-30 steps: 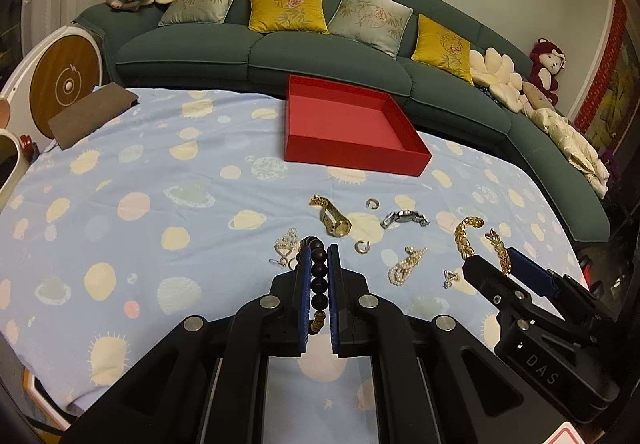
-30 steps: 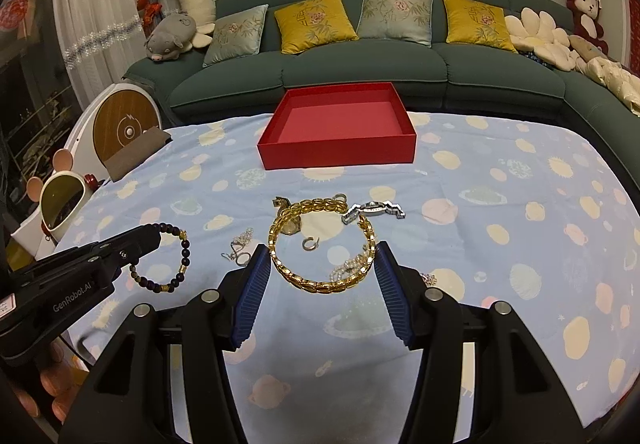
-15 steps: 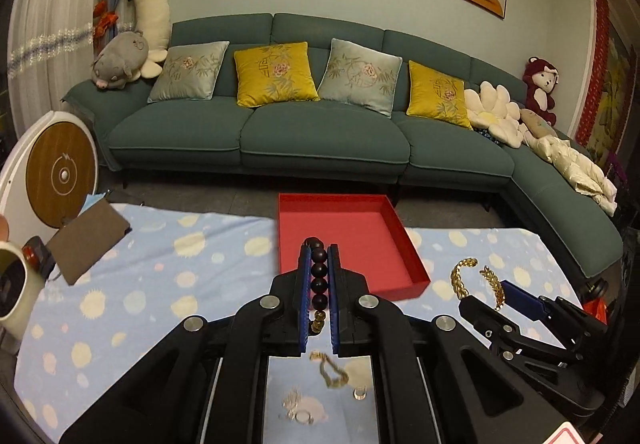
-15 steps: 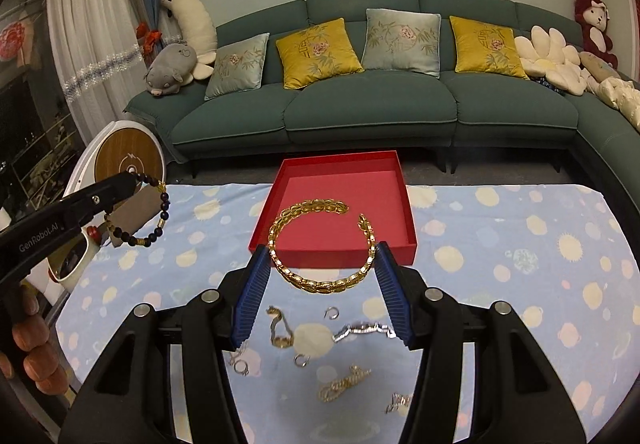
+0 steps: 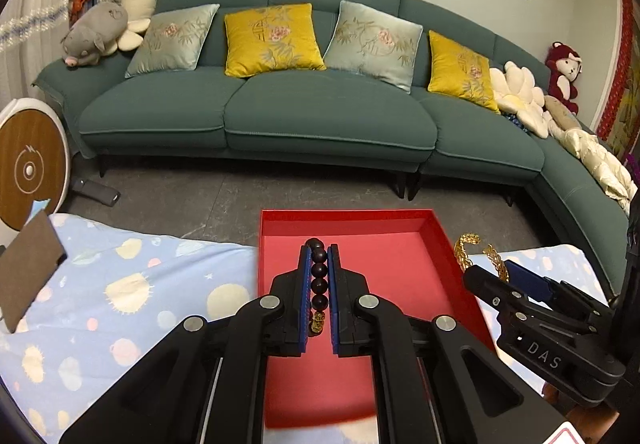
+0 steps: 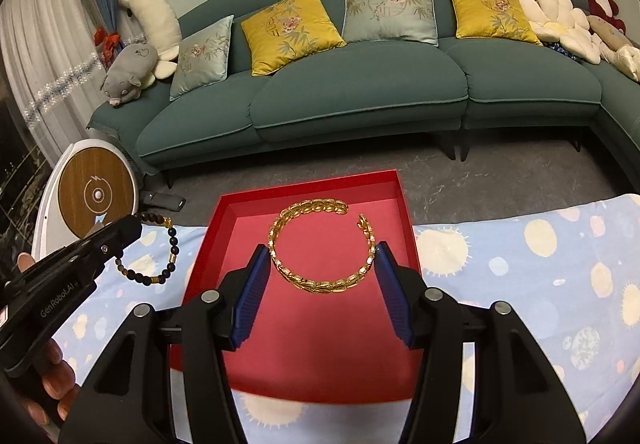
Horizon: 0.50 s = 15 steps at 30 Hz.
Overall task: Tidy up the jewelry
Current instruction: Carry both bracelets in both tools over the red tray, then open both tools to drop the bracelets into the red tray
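Beaded bracelet [image 5: 319, 286] half-hidden in left claw [image 5: 319, 256], gold bangle [image 6: 322, 246] pinched by right claw [image 6: 322, 264]

One red tray [image 6: 406, 219]; one beaded bracelet [image 6: 160, 268]; one gold bangle [image 6: 320, 248]; two grippers; four sofa cushions, two yellow [image 5: 272, 39], two pale [image 5: 372, 43].

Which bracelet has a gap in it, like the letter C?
The gold bracelet held in the right claw over the red tray. Its ends don't meet. The dark bead bracelet in the left claw is a closed loop.
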Each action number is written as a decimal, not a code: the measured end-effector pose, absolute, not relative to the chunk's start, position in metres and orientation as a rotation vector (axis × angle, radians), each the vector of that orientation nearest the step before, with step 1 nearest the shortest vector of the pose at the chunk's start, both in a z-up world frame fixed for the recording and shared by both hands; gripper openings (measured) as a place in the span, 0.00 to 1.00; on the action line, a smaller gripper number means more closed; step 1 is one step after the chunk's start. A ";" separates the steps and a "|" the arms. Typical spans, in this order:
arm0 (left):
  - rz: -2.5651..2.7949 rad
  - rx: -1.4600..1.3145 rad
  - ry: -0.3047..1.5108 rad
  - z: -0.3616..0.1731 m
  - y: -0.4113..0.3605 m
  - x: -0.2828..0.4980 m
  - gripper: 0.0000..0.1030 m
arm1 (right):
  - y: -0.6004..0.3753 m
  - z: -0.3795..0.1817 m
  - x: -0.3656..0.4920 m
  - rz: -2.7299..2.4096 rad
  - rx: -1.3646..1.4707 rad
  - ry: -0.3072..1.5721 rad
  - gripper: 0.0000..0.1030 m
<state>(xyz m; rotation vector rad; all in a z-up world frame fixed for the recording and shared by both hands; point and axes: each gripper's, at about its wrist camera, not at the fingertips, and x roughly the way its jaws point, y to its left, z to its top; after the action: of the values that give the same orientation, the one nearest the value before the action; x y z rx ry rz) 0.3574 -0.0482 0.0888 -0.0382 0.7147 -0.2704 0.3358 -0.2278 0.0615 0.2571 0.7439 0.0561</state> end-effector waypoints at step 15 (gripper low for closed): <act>-0.247 -0.125 0.778 0.026 -0.069 0.423 0.07 | -0.231 0.003 0.401 0.014 0.197 0.817 0.65</act>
<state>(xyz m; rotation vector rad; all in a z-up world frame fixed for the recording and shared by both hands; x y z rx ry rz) 0.4233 -0.0693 0.0256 -0.1247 0.7776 -0.2467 0.4014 -0.2311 0.0033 0.1974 0.8172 0.0141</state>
